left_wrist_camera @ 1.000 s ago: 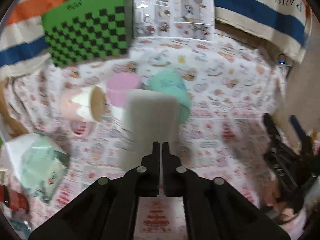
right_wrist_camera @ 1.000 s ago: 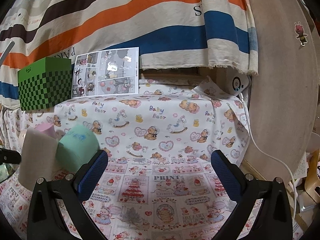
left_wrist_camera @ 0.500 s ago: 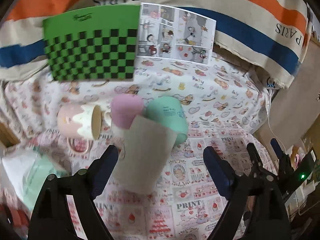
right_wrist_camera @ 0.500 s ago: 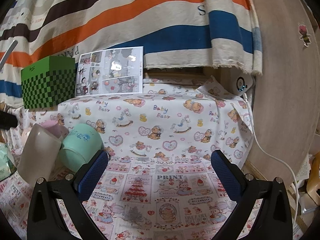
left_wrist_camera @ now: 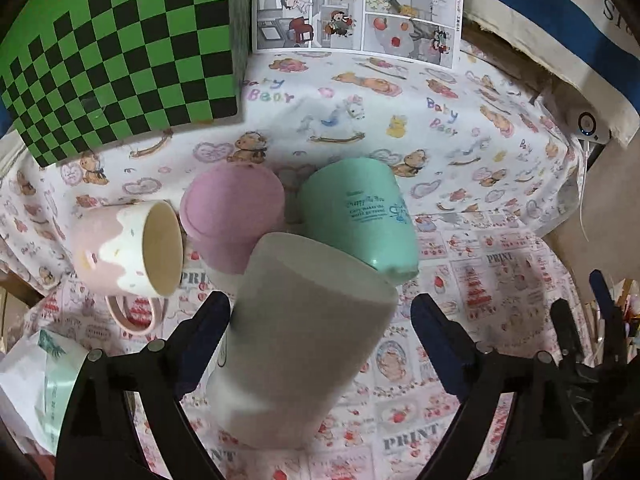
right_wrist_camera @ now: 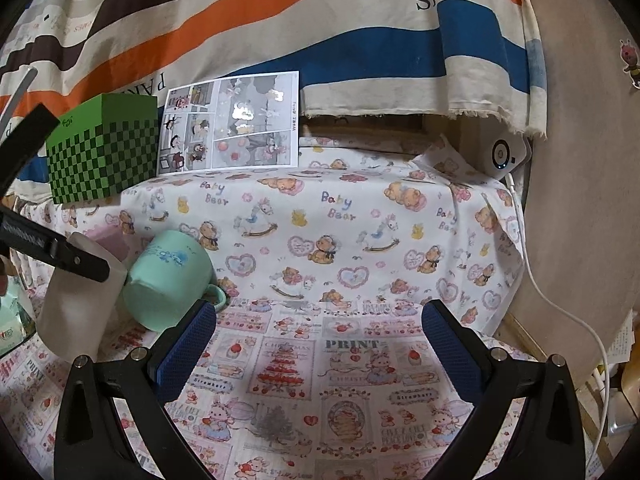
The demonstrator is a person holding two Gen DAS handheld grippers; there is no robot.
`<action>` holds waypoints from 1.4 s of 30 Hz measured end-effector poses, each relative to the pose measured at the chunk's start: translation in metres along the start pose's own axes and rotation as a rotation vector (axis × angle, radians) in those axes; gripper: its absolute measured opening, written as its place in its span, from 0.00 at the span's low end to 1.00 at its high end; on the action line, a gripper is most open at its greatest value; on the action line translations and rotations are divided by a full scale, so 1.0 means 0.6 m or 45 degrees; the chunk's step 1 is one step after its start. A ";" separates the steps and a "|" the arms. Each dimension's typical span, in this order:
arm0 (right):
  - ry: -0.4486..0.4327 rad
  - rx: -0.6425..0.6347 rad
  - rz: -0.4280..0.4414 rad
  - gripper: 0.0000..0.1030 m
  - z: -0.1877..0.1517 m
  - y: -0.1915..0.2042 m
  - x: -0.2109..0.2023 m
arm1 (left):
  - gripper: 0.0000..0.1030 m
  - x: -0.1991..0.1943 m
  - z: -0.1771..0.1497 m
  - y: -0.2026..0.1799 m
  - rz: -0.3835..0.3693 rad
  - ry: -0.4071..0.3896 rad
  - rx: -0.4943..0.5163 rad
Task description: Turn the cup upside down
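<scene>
Four cups sit grouped on the printed tablecloth [left_wrist_camera: 460, 184] ahead of your left gripper [left_wrist_camera: 320, 320]. The white cup [left_wrist_camera: 304, 340] stands mouth-down, base up and leaning slightly, on the near part of the cloth, right between your left gripper's wide-spread fingers; neither blue pad visibly presses on it, so you have hold of nothing there. Just beyond it, the pink cup [left_wrist_camera: 234, 220] and the mint-green cup [left_wrist_camera: 360, 216] are also upside down, close together and close against the white one. To their left, the pink-and-white mug [left_wrist_camera: 128, 248] lies on its side, its opening facing right and its handle toward you.

Your right gripper [right_wrist_camera: 320, 352] hangs over bare cloth well to the right of the cups, its fingers wide apart and holding nothing. From that side you see the white cup at the far left with the left gripper's finger [right_wrist_camera: 56, 250] across its top.

At the far edge stand a green checkered box [left_wrist_camera: 116, 64] and a comic page [left_wrist_camera: 356, 8], with a striped cloth [right_wrist_camera: 280, 32] hanging behind.
</scene>
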State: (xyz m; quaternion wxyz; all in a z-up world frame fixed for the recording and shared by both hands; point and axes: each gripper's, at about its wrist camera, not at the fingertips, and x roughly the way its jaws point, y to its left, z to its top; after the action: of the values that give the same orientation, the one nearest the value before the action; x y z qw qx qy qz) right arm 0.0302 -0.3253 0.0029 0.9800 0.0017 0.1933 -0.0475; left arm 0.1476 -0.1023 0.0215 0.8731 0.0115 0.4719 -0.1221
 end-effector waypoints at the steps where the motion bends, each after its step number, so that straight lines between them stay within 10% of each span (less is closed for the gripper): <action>1: -0.004 -0.005 -0.001 1.00 0.000 0.001 -0.001 | 0.81 -0.001 -0.002 0.000 0.025 -0.012 0.011; 16: -0.024 -0.052 0.009 1.00 0.002 0.010 -0.007 | 0.73 -0.125 -0.095 -0.037 -0.022 -0.265 0.089; 32: -0.061 -0.042 0.025 1.00 0.000 0.005 -0.017 | 0.67 -0.104 -0.169 -0.017 -0.186 -0.532 0.057; 42: -0.099 -0.070 0.020 1.00 -0.004 0.016 -0.034 | 0.97 -0.156 -0.199 0.050 -0.236 -0.691 -0.013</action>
State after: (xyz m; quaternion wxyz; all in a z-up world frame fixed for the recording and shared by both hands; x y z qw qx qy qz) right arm 0.0116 -0.3138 0.0085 0.9868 -0.0256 0.1564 -0.0345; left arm 0.0072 -0.0382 0.0302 0.9526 -0.0692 0.2208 -0.1974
